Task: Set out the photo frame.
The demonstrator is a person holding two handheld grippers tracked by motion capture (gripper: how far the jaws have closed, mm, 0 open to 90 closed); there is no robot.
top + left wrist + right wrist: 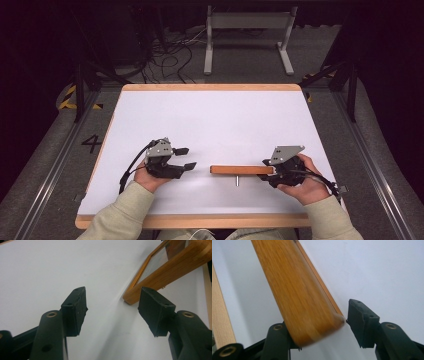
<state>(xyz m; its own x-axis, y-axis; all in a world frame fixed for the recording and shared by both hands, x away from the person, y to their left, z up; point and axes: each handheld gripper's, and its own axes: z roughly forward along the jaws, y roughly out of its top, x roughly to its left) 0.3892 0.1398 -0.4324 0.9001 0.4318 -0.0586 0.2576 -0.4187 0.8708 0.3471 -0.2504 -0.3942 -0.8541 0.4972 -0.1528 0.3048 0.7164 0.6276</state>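
Right now my right gripper (267,169) has the near end of a wooden picture frame (241,169) between its fingers (362,322), and the frame stands on its long edge on the white surface (210,120), propped by a small metal leg (237,180) that sticks out toward me. In the right gripper view the frame's rounded corner sits against my left-hand pad, while the other pad is only just at its edge, so I judge the hold as closed on the frame but shallow. My left gripper (184,158) hangs just beyond the frame's far end, fingers spread wide and holding nothing.

The risk I see is a slip or a tip. With so little wood between my pads, any twist of my wrist could let the corner pop out, and a frame standing on edge with one thin leg would likely fall flat. If my left fingers come in carelessly, they could knock the free end before they close.

The high view gives me the whole layout: both hands, the leg, the gap between left gripper and frame. The left gripper view adds what that one hides, the glazed face inside the wooden border (160,277). The right gripper view alone shows how slight my bite is.
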